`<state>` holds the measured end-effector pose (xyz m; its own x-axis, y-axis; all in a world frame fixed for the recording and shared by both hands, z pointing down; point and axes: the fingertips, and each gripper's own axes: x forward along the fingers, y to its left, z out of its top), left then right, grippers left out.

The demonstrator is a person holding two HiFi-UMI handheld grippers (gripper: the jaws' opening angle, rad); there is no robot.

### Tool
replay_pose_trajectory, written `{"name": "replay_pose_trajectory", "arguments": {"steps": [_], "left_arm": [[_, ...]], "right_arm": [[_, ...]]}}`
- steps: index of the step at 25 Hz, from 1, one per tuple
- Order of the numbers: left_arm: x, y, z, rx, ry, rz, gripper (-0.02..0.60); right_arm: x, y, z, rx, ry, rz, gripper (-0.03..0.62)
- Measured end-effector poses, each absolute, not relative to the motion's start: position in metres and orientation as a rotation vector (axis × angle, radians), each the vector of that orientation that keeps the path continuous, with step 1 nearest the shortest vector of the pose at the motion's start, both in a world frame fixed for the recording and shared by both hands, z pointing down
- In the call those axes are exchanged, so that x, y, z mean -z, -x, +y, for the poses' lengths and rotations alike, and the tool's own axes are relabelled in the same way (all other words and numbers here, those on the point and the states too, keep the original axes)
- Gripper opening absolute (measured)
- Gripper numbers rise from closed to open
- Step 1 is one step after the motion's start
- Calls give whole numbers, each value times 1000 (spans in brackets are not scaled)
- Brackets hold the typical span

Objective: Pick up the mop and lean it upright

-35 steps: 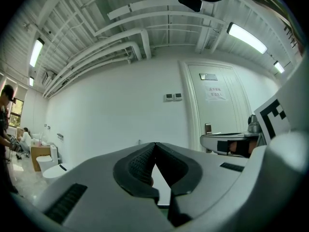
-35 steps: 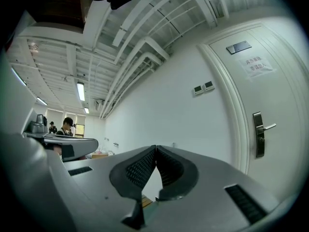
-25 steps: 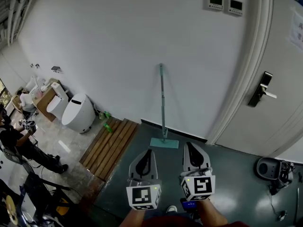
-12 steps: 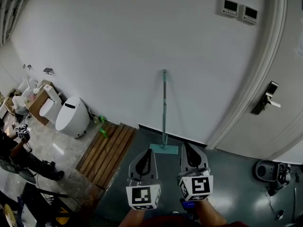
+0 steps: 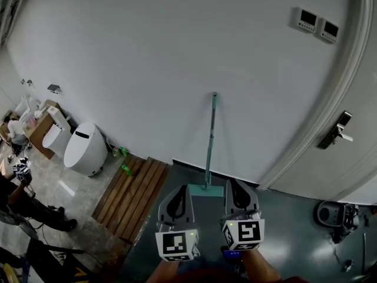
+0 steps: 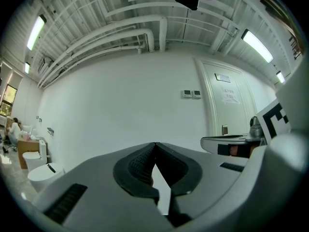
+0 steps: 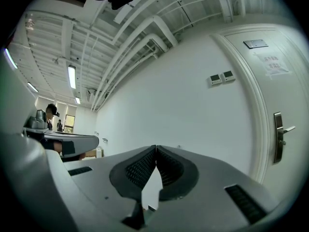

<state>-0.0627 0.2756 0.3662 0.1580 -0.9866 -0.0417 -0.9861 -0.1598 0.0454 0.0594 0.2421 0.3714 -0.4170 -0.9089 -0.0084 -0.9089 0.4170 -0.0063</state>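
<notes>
Left tongs and right tongs, closed, near the upright mop.

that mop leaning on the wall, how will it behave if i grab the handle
The mop is likely stiff: its pole is straight and thin. The flat head may swing once lifted. Propped on the smooth wall, a sideways nudge could tip it.

White wall, 12 o'clock. Two control panels, 1 o'clock. White door, lever handle, 3 o'clock. Glossy dark floor. Wooden slat platform, 7 o'clock. White toilets, 9 o'clock. Ceiling strip lights.
</notes>
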Motion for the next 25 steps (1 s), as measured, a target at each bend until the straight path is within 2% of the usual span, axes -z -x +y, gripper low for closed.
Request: {"name": "replay_pose_trajectory", "arguments": {"steps": [9,25], "left_arm": [[-376,87,239,86,-2406,-2009,14],[-375,67,94,43,-2414,-2002,14]], "right_arm": [[-377,-39,209,1,1729,2604,18],[-387,-60,66,35,1754,2583,18]]}}
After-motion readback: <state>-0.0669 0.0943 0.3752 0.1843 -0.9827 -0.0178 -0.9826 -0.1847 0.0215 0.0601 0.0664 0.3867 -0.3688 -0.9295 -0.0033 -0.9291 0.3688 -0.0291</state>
